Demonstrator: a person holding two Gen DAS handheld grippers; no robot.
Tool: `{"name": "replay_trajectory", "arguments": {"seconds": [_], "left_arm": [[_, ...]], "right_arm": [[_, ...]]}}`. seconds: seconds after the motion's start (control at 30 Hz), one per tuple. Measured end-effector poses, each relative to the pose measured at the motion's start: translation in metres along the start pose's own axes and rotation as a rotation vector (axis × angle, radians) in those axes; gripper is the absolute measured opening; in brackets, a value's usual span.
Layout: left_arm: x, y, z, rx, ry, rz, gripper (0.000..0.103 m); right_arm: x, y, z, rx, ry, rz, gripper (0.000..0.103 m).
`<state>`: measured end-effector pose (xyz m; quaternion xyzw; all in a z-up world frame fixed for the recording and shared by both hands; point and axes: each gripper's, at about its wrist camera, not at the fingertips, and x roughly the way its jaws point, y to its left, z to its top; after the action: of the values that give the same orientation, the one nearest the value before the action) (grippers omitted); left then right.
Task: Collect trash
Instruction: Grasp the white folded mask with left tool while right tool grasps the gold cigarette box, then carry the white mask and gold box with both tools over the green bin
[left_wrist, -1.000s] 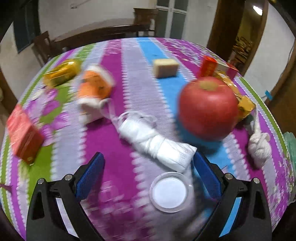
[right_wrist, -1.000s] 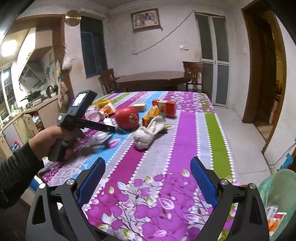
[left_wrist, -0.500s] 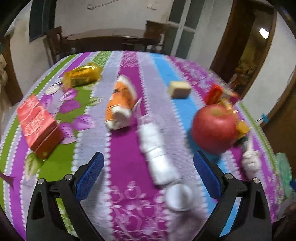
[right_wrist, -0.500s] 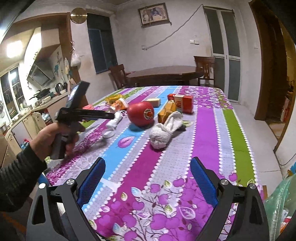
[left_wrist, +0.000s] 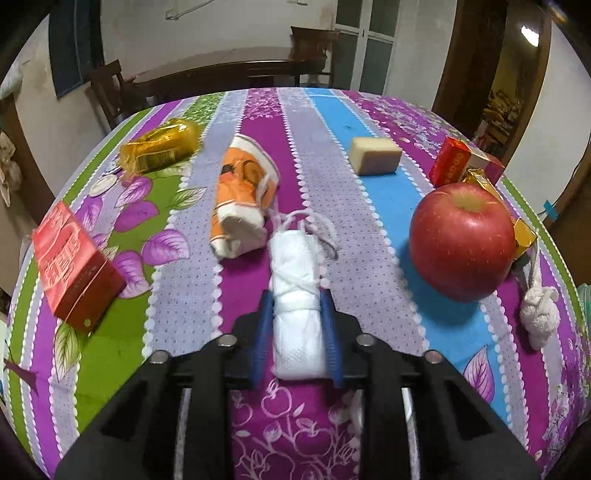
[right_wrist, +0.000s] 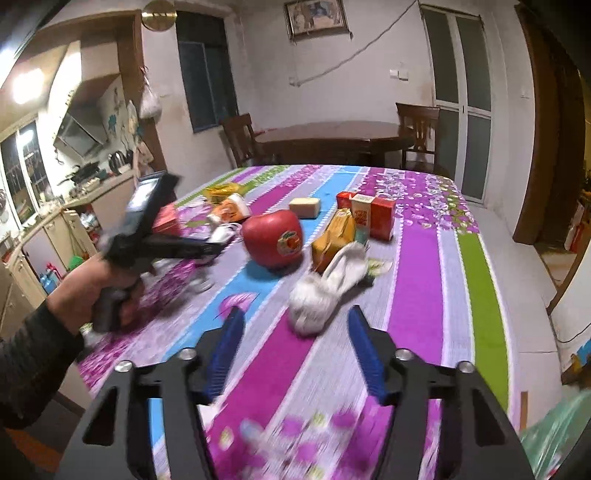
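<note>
On the striped tablecloth (left_wrist: 369, 266) lies a white rolled mask (left_wrist: 295, 258) with loose strings. My left gripper (left_wrist: 295, 295) is shut on its near end, both blue pads pressing its sides. In the right wrist view that left gripper (right_wrist: 210, 248) is held by a hand (right_wrist: 92, 291) at the table's left. My right gripper (right_wrist: 295, 317) hovers low over the cloth, its jaws closing. The near end of a white balled sock (right_wrist: 317, 295) sits just ahead of its fingertips, and the pads do not touch it.
A red apple (left_wrist: 461, 240) stands right of the mask. A crushed orange paper cup (left_wrist: 243, 199), a gold wrapper (left_wrist: 162, 147), a red box (left_wrist: 74, 266), a beige block (left_wrist: 375, 160) and a red-and-white carton (left_wrist: 454, 166) lie around. A green bag (right_wrist: 554, 435) hangs past the table's near right edge.
My left jaws went from wide open to shut on the white rolled mask. My right gripper moved in toward the white sock and its jaws narrowed.
</note>
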<state>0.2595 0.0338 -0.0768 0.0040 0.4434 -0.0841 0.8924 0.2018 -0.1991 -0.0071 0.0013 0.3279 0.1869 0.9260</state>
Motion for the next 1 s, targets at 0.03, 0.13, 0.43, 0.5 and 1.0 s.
{"name": "replay_trajectory", "arguments": {"seconds": [0.03, 0.13, 0.43, 0.5, 1.0], "left_arm": [[-0.001, 0.002, -0.002, -0.008, -0.007, -0.008, 0.024], [-0.001, 0.003, -0.003, -0.011, -0.009, -0.013, 0.024], [0.004, -0.002, 0.004, 0.013, 0.011, 0.012, 0.024], [0.005, -0.002, 0.004, 0.013, 0.007, 0.014, 0.024], [-0.047, 0.001, -0.024, -0.062, -0.179, -0.022, 0.024]], "right_arm": [[0.011, -0.003, 0.011, -0.004, 0.008, -0.008, 0.059], [0.046, -0.009, 0.038, -0.012, 0.055, -0.012, 0.059], [0.159, -0.030, 0.099, 0.053, 0.260, -0.090, 0.054], [0.173, -0.029, 0.100, 0.027, 0.282, -0.130, 0.035], [0.053, 0.023, 0.063, -0.045, -0.163, -0.237, 0.022]]}}
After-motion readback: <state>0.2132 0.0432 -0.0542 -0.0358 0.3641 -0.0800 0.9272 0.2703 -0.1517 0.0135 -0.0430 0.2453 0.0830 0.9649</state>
